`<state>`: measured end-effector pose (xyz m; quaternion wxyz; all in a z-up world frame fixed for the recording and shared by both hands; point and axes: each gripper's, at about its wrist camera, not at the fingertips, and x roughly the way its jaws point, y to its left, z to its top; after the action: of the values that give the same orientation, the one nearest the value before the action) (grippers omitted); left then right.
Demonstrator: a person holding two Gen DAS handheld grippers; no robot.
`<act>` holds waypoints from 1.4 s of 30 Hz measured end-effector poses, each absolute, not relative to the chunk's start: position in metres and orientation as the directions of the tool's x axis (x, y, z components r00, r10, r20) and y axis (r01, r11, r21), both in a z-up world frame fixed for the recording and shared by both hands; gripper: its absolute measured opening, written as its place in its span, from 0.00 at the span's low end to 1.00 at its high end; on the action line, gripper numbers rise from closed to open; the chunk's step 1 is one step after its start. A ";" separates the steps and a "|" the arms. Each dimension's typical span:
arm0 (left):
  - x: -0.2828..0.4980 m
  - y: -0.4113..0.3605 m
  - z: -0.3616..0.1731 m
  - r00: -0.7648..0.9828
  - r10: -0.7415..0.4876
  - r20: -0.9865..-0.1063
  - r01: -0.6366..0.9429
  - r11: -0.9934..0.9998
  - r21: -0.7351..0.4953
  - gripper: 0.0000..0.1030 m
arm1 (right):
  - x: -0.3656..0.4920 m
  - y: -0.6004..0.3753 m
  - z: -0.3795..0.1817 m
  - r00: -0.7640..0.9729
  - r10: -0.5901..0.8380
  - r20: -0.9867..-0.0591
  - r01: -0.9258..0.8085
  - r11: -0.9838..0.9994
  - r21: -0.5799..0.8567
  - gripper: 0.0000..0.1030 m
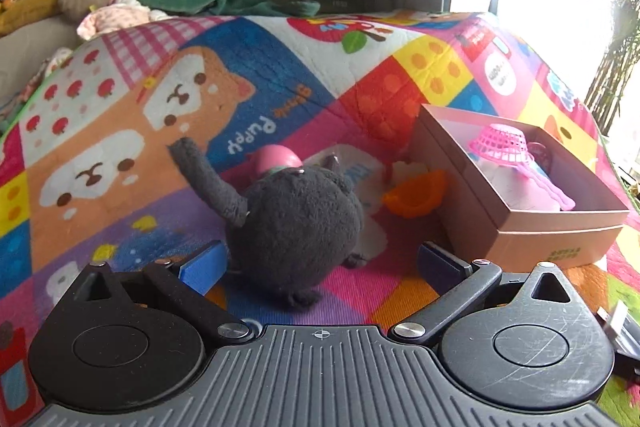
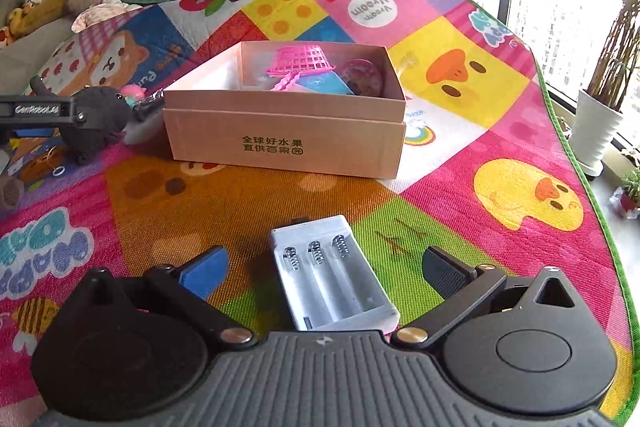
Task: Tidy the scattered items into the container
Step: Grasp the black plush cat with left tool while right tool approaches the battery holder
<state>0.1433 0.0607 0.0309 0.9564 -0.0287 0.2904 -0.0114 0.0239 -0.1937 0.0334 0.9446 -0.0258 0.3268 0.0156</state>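
Lying between the spread-apart fingers of the right tool (image 2: 324,273), the white battery holder (image 2: 332,275) points its long axis ahead toward the pink box (image 2: 288,131); nothing blocks that path. Left tool (image 1: 320,263), also apart, straddles the grey plush toy (image 1: 296,223) on the play mat (image 2: 460,155)

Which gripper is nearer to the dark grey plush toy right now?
Left. The left gripper stands open around the dark grey plush toy. The right gripper is open over a white battery holder, in front of the cardboard box, well away from the toy.
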 end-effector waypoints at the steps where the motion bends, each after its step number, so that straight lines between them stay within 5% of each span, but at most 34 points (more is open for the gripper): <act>1: 0.151 0.060 0.029 0.834 -0.012 -0.551 -0.011 0.999 -0.039 1.00 | 0.022 -0.192 0.032 0.787 0.008 -0.617 -0.052 0.997 -0.054 1.00; 7: 0.175 0.070 0.015 0.830 0.009 -0.557 -0.031 0.999 -0.030 0.99 | 0.017 -0.195 0.026 0.782 -0.007 -0.624 -0.041 0.997 -0.062 1.00; 9: 0.171 0.070 0.017 0.837 -0.009 -0.547 -0.006 1.000 -0.026 0.81 | 0.018 -0.198 0.026 0.780 0.000 -0.626 -0.035 0.998 -0.044 1.00; 25: 0.044 0.004 0.050 0.755 -0.421 -0.503 0.418 0.900 -0.126 0.83 | 0.020 -0.202 0.023 0.770 0.016 -0.638 -0.023 1.000 -0.004 1.00; 38: 0.029 -0.011 0.007 0.676 -0.414 -0.610 0.387 0.903 -0.185 1.00 | 0.006 -0.222 0.029 0.718 0.072 -0.692 -0.108 0.994 -0.008 1.00; 42: 0.028 -0.012 0.005 0.684 -0.395 -0.614 0.369 0.913 -0.176 1.00 | 0.006 -0.238 0.032 0.735 -0.059 -0.676 -0.016 0.994 -0.104 1.00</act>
<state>0.0285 -0.0121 0.0054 0.9173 -0.0193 0.3388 -0.2082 0.0057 -0.2384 0.0322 0.9299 -0.0515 0.3641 -0.0114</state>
